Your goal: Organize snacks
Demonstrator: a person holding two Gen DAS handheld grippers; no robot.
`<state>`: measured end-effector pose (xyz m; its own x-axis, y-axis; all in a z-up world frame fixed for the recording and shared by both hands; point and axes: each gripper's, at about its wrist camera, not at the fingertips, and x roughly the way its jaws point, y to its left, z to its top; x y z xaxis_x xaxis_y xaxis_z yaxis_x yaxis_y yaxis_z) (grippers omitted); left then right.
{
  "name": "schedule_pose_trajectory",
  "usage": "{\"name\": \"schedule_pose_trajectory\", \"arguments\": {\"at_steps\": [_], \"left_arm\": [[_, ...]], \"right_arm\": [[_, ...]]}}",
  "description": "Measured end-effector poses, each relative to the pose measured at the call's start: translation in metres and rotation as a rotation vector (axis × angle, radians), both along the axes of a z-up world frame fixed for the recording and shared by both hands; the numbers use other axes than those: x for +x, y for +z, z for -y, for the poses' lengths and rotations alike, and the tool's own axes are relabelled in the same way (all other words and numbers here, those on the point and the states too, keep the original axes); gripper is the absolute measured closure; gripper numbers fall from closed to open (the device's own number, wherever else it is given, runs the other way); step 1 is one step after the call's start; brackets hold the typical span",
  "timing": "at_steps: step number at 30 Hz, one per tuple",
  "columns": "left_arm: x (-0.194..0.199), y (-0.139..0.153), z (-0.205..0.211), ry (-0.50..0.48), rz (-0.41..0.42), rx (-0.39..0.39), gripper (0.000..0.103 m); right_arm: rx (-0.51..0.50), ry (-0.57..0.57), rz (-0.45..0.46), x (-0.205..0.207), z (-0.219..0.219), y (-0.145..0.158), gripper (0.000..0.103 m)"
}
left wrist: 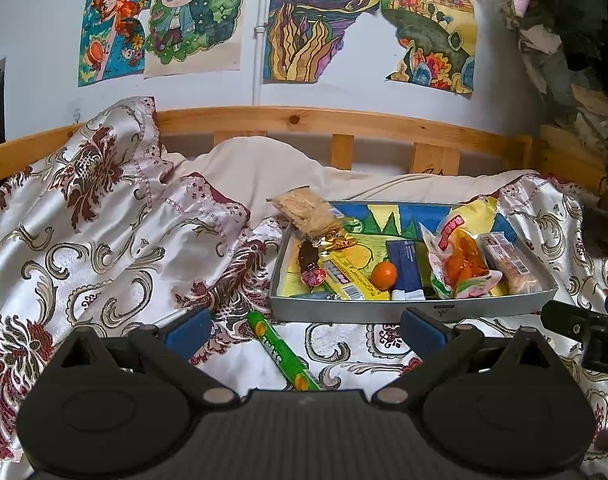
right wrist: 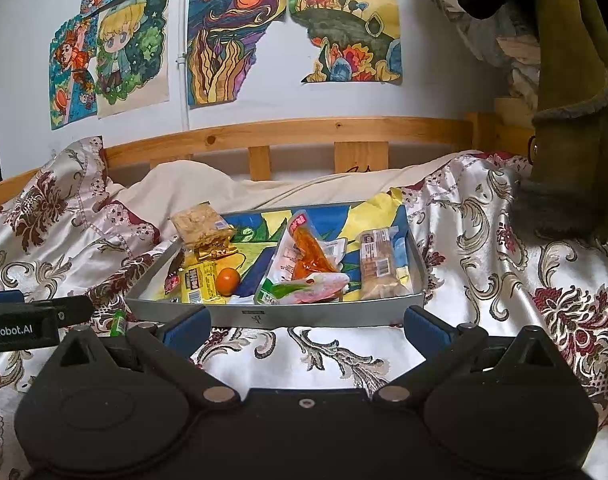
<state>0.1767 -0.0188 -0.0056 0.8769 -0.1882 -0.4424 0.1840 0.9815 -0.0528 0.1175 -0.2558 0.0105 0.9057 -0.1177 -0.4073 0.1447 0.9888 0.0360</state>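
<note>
A grey tray (left wrist: 343,310) (right wrist: 288,316) with a coloured drawing inside sits on the patterned bedspread. It holds several snacks: a cracker pack (left wrist: 304,210) (right wrist: 198,224) on its far left rim, a yellow bar (left wrist: 343,278), an orange fruit (left wrist: 384,275) (right wrist: 228,281), a blue box (left wrist: 403,270), an orange-filled bag (left wrist: 461,262) (right wrist: 307,258) and a wrapped cake (left wrist: 507,266) (right wrist: 377,266). A green candy tube (left wrist: 282,354) (right wrist: 118,323) lies on the bedspread in front of the tray's left corner, between my left fingers. My left gripper (left wrist: 304,326) is open and empty. My right gripper (right wrist: 305,326) is open and empty before the tray.
A wooden bed rail (left wrist: 304,118) and a wall with drawings stand behind. A bunched quilt (left wrist: 104,200) rises at the left. A pile of clothes (left wrist: 563,40) is at the far right. Each gripper shows at the edge of the other's view.
</note>
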Motion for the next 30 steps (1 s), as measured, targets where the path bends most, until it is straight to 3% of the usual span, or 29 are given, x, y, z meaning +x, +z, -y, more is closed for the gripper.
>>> {"name": "schedule_pose_trajectory", "arguments": {"at_steps": [16,30], "left_arm": [[0.0053,-0.0011,-0.0015,0.020,-0.022,-0.016,0.000],[0.0031,-0.0030,0.0003,0.030,-0.005,0.021,0.000]], "right_arm": [[0.005,0.010,0.003,0.0032,-0.0010,-0.0009,0.001],[0.004,0.015,-0.002,0.0049,-0.0051,-0.0042,0.001]]}}
